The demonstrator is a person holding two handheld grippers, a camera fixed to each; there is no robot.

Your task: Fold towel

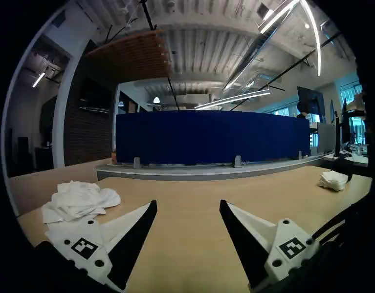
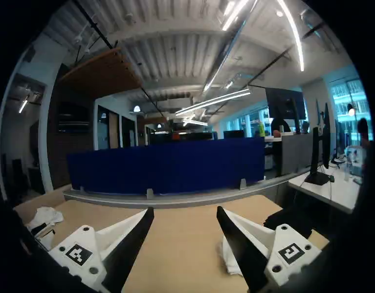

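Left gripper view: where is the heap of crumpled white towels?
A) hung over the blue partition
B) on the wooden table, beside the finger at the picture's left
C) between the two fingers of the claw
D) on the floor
B: the crumpled white towels lie on the wooden table, just beyond the finger of the left claw at the picture's left; the open claw holds nothing.

Our left gripper (image 1: 187,202) and right gripper (image 2: 185,209) look alike: white wedge fingers (image 1: 114,227) tapering to points, black along the inner faces, each carrying a square black-and-white marker (image 1: 84,247) and small dark screw holes (image 1: 96,263).
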